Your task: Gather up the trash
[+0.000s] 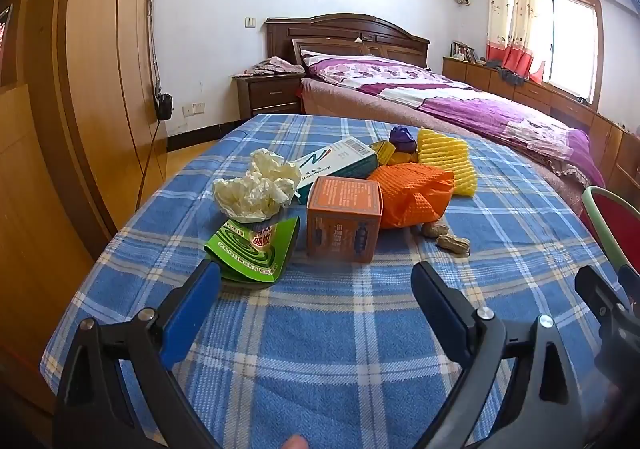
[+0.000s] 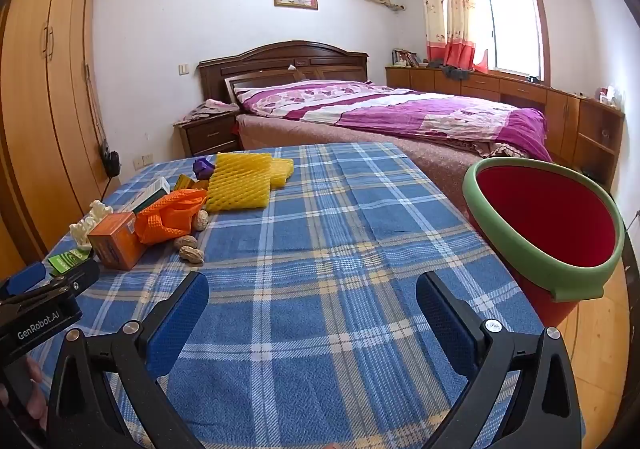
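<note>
Two hand-held grippers poised over a table covered with a blue checked cloth (image 2: pixel 340 217), seen along each tool's fingers. The left gripper (image 1: pixel 316 283) hangs with its blue pads wide apart and nothing between them, aimed down at the near edge of the trash pile. The right gripper (image 2: pixel 312 291) stands equally wide and empty over bare cloth, between the pile and the bin (image 2: pixel 560 281).

The trash lies bunched on the left half of the table. Nearest the left gripper sits a flat green packet (image 1: pixel 256 249), its corner just beside the left pad; a crumpled ball of paper (image 1: pixel 256 189) rests on its far end. To the right stands an orange box (image 1: pixel 344 225), upright on the cloth. Behind it lie a long white-and-green carton (image 1: pixel 340 165), an orange cloth-like wrapper (image 1: pixel 412 193) and yellow foam netting (image 1: pixel 444 157), with a small purple piece (image 1: pixel 402 139) at the far side. Peanut shells (image 1: pixel 452 243) lie loose near the box's right.

The bin, red with a green rim, stands off the table's right edge, tilted toward the camera in the fisheye view and apparently empty. Its place beside the table probably lets either hand carry items across and drop them in. Collection appears not yet begun; the orange box, standing between the open left pads in line of sight, looks the readiest first pick.
</note>
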The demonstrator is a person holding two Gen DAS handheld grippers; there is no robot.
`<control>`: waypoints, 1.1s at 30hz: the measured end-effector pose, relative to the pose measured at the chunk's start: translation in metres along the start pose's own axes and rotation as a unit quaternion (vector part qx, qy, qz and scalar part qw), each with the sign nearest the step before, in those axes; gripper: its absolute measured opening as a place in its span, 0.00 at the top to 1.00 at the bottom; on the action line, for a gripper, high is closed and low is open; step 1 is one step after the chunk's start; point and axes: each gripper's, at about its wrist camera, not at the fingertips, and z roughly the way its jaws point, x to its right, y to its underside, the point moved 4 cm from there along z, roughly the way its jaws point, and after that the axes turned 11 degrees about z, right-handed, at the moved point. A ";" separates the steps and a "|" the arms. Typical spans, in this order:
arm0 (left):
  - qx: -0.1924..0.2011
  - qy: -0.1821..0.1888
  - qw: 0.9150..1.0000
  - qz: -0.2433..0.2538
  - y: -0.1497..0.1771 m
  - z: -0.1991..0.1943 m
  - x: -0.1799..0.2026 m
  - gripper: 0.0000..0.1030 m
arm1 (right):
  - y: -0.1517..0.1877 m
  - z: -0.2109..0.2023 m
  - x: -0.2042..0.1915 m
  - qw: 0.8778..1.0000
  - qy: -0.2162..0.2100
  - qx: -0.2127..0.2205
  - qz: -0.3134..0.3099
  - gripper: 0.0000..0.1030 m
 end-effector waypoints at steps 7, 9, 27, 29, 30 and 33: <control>-0.001 0.001 1.000 -0.002 -0.001 0.001 -0.001 0.07 | 0.001 0.001 -0.001 1.000 0.000 -0.001 -0.001 0.00; -0.001 0.002 1.000 -0.002 0.000 0.001 -0.001 0.07 | -0.001 0.000 -0.002 1.000 0.000 0.000 -0.003 0.00; -0.002 0.003 1.000 -0.004 0.000 0.001 -0.002 0.07 | 0.000 0.000 -0.002 1.000 0.000 0.000 -0.002 0.00; -0.003 0.003 1.000 -0.004 0.000 0.001 -0.002 0.07 | 0.000 0.000 -0.002 1.000 0.000 0.000 -0.002 0.00; -0.002 0.003 1.000 -0.004 0.000 0.001 -0.002 0.07 | 0.000 0.000 -0.002 1.000 0.000 0.000 -0.002 0.00; -0.003 0.003 1.000 -0.005 0.000 0.002 -0.002 0.07 | 0.000 0.000 -0.002 1.000 0.000 0.000 -0.002 0.00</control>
